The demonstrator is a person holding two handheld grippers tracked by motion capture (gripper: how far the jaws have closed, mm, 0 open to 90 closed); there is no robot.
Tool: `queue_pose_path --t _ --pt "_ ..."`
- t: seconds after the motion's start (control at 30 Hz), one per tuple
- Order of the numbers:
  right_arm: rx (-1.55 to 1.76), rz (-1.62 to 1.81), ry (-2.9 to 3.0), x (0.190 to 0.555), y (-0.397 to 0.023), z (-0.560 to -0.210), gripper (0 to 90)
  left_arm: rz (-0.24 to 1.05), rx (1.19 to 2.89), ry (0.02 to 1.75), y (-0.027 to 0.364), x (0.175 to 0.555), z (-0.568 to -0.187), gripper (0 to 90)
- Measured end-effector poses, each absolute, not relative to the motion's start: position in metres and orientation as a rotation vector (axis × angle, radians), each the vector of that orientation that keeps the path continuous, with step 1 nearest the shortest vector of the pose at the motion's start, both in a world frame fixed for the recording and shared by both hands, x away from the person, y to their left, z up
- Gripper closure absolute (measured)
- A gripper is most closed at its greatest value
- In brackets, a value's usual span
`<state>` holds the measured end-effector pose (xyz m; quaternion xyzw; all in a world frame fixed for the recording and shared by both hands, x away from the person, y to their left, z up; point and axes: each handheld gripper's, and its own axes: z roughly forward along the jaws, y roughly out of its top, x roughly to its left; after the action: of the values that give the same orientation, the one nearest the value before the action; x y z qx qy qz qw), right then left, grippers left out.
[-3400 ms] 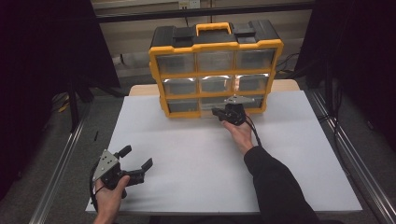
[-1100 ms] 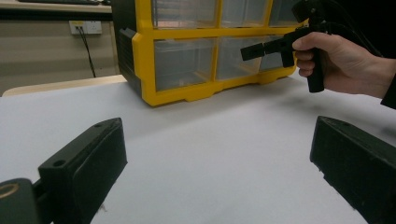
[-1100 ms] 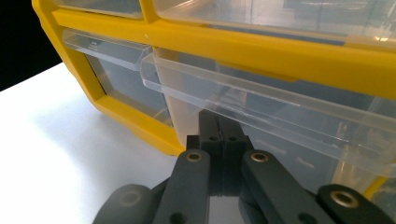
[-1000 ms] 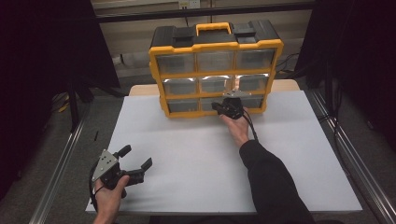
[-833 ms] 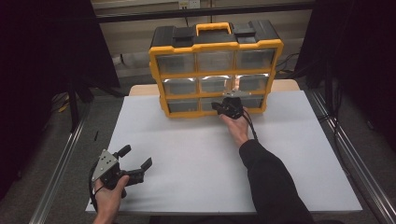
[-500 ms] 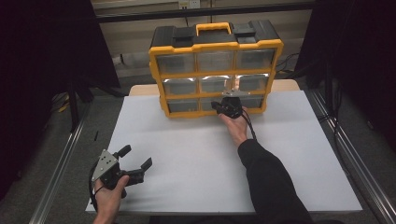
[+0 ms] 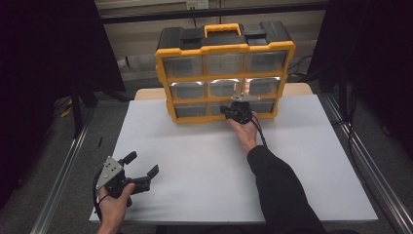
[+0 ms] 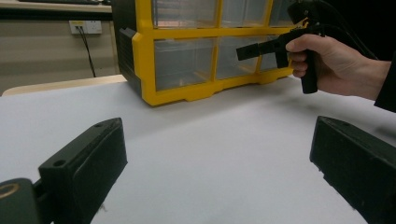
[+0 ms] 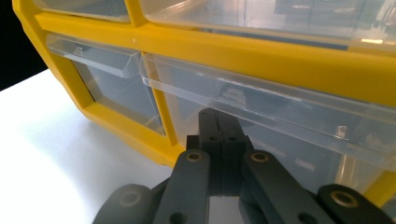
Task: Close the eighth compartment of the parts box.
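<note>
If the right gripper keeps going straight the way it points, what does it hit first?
The right gripper, jaws together, points at a clear bottom-row drawer of the yellow organizer; it would probably meet that drawer's front first.

Yellow drawer cabinet (image 7: 225,75), black top, orange handle (image 7: 222,29), nine clear drawers all closed, stands upright at table's far edge.

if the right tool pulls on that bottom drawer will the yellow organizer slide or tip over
The yellow organizer likely slides rather than tips: it sits broad on the smooth white table. Its clear drawers look empty, so it is probably light. The right tool should pull gently.
</note>
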<state>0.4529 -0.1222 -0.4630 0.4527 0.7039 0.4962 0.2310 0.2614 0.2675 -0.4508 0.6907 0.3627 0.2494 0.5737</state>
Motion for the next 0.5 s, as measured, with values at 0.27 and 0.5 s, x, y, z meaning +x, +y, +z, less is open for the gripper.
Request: queue_pose_path --t 0.27,0.5 --pt "1.248 1.365 1.926 0.4534 -0.1224 -0.4642 90.0 0.582 1.620 0.845 0.2673 0.2616 -0.4511 3.6" --pt "1.229 1.370 1.913 0.4539 -0.1228 -0.4662 90.0 0.586 1.625 0.846 0.2678 0.2614 -0.4511 3.7"
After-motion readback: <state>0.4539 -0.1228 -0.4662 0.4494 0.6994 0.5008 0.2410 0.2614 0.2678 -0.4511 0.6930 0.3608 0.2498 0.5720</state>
